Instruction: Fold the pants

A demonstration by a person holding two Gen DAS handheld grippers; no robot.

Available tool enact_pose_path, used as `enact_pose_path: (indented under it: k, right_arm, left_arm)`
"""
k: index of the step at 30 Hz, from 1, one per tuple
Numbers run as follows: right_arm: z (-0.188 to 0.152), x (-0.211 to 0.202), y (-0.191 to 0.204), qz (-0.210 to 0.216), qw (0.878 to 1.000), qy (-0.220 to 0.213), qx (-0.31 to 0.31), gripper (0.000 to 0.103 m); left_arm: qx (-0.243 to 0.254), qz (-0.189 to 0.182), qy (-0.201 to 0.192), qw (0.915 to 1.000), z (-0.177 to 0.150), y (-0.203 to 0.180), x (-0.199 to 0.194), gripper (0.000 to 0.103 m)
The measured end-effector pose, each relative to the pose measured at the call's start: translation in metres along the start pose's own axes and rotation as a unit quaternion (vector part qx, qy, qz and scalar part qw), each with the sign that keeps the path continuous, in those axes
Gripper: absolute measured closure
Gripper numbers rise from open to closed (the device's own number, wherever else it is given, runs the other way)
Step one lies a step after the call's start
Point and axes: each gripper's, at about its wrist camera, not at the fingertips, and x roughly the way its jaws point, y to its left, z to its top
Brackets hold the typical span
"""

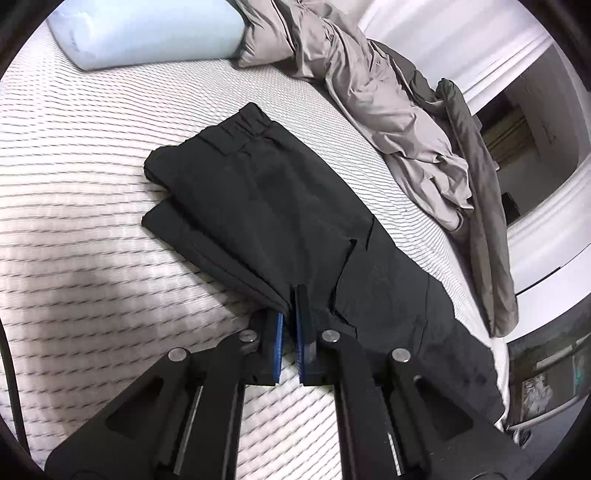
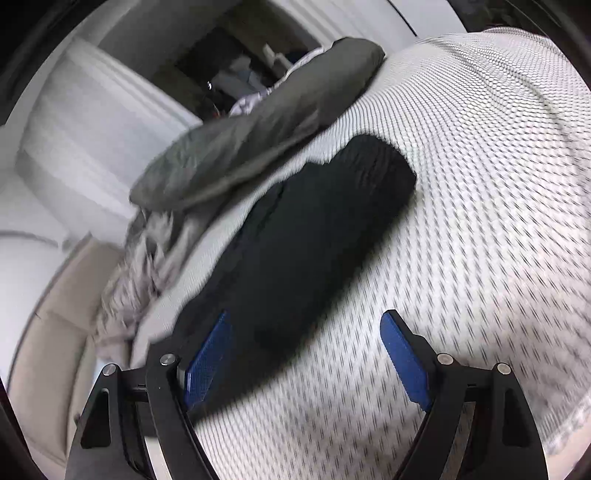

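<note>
The pants are laid on the mattress, folded lengthwise leg on leg, with the waistband toward the pillow and the legs run toward the mattress's edge. A rumpled sheet is heaped just beside the pants, on the side away from the pillow.

The left gripper is seen with its jaws nearly together, pinched on the long edge of the pants at about mid-leg. The right gripper is held with its jaws wide apart over the leg end of the pants; nothing is gripped there, and that view is blurred.

Only the upper layer may be caught by the left pinch, so the lower leg could be left behind and the fold skewed. If the right jaws are closed too deep, mattress cover could be snagged with the cloth. The sheet could be dragged along if the pants are swung toward it.
</note>
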Motion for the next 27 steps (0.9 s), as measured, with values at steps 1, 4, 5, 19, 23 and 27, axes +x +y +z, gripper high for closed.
enact_pose_path:
  k: [1,4,5,19,23,27]
  right_arm:
    - [0.007,0.008,-0.001,-0.002,1.000,0.000,0.019,0.019]
    - [0.026,0.027,-0.004,0.004,0.998,-0.009,0.059,0.035]
    - [0.031,0.031,-0.002,0.001,0.998,-0.007,0.056,0.063]
    - [-0.038,-0.060,-0.025,-0.013,1.000,0.016,0.004,0.085]
    - [-0.028,-0.074,-0.032,0.018,0.999,-0.012,0.026,0.031]
    - [-0.009,-0.046,-0.042,-0.006,0.998,-0.007,0.056,0.035]
  left_arm:
    - [0.002,0.006,-0.002,1.0000,-0.002,0.006,-0.008,0.100]
    - [-0.005,0.007,0.002,1.0000,-0.012,0.030,-0.033,0.100]
    - [-0.005,0.006,0.003,1.0000,-0.015,0.036,-0.038,0.100]
    - [0.026,0.031,-0.001,0.9992,-0.040,0.059,-0.088,0.094]
    - [0.039,0.035,-0.020,0.9984,-0.043,0.049,-0.107,0.075]
    - [0.048,0.044,-0.047,0.9968,-0.042,0.035,-0.118,0.058]
